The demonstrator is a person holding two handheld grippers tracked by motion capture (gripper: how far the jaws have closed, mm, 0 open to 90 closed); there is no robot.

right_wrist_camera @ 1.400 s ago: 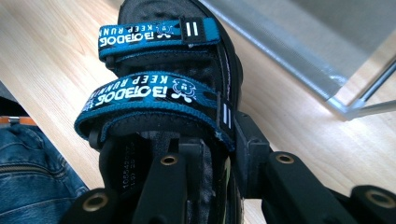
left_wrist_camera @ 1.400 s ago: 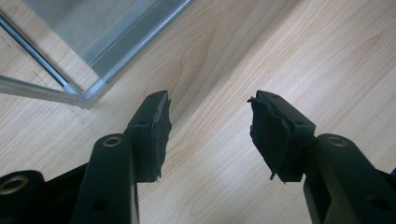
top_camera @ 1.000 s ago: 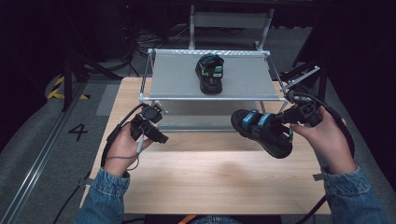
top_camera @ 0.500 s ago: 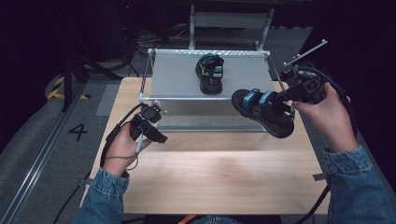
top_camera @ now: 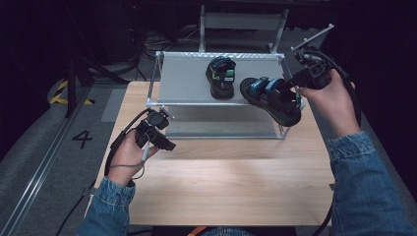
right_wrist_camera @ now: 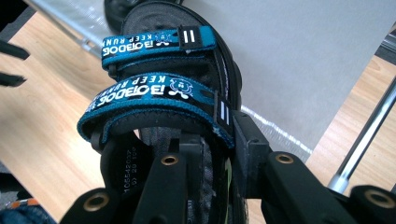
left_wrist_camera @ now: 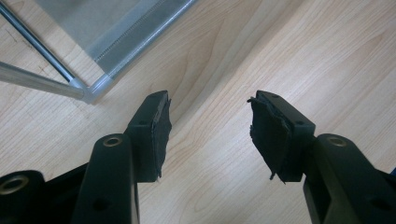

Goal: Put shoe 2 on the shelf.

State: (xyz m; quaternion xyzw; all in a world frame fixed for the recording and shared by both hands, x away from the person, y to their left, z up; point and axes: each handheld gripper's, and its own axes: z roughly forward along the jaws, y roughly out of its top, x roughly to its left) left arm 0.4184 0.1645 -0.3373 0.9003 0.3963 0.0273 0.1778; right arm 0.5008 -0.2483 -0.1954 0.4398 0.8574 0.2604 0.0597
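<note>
Sandal with black sole and blue hook-and-loop straps hung in the air at the right front corner of the silver wire-framed shelf rack with its grey top panel, toe toward the rack's middle and just above the top shelf. We had it in our right gripper, whose jaws were closed on the heel end; in the right gripper view the sandal ran away from the camera, one jaw inside the footbed beneath the rear strap and the other against the outer side wall. A second black sandal with a green strap patch sat on the same shelf, just beside the carried one and apart from it.

Our left gripper rested low over the pale wooden table in front of the rack's left leg. In the left gripper view its jaws stood wide apart with nothing between them, the worn pads facing bare wood.

We judged the sandal light, with a fairly stiff moulded sole and soft, yielding straps. A pinch on a strap alone would probably have let it swing and twist, so the side wall at the heel seemed the sounder place to grip. Held so far back, the toe would tend to droop, and the foam might creep between the pads if the grip slackened.
</note>
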